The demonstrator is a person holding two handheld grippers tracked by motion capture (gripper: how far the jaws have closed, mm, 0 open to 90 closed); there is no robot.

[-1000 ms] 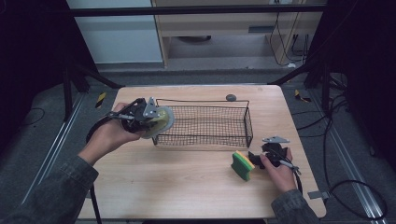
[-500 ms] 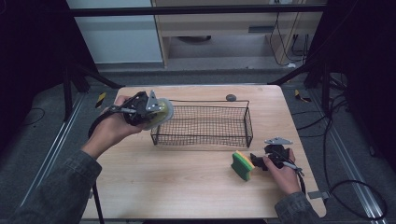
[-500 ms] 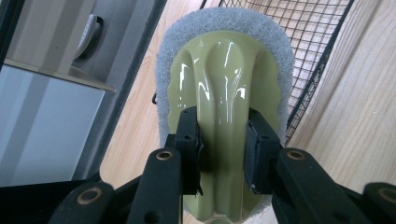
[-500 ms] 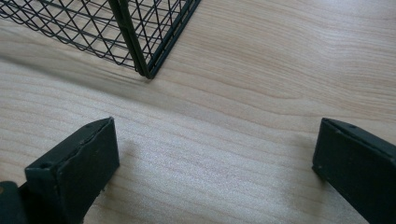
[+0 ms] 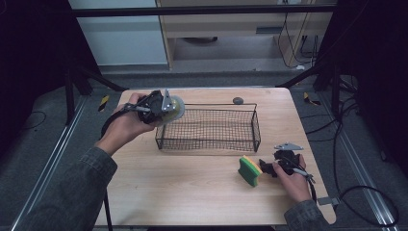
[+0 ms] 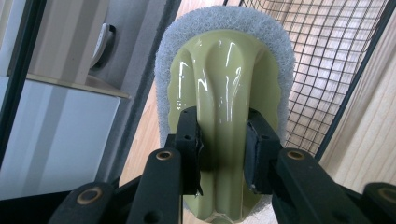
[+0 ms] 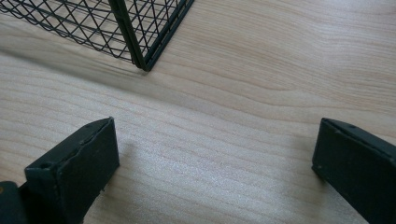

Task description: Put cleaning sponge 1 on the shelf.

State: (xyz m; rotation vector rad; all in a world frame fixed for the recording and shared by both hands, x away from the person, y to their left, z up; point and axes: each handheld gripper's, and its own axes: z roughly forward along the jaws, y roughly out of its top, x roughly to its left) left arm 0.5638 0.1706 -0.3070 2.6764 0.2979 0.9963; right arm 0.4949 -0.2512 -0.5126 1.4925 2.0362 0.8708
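Note:
My left gripper [image 5: 162, 107] is held above the table's far left, at the far-left corner of a black wire basket [image 5: 208, 143]. It is shut on a scrubber [image 5: 176, 109]. In the left gripper view its jaws pinch the glossy pale green handle of that scrubber [image 6: 224, 70], which has a grey-white pad around its rim, and the basket mesh [image 6: 327, 56] lies behind it. My right gripper [image 5: 268, 168] rests low at the front right, open, beside a yellow and green sponge [image 5: 249, 171]. In the right gripper view, bare wood lies between the jaws of the right gripper [image 7: 215, 154].
The basket's near corner [image 7: 135, 28] stands just beyond the right jaws. A small dark round object [image 5: 237, 100] lies behind the basket's far rim. The wooden table [image 5: 192, 197] has free room in front of the basket. Dark floor and cables surround the table.
My left hand has carried the scrubber a little away from me and to the right, toward the basket's far-left corner. The right hand, sponge and basket have stayed put.

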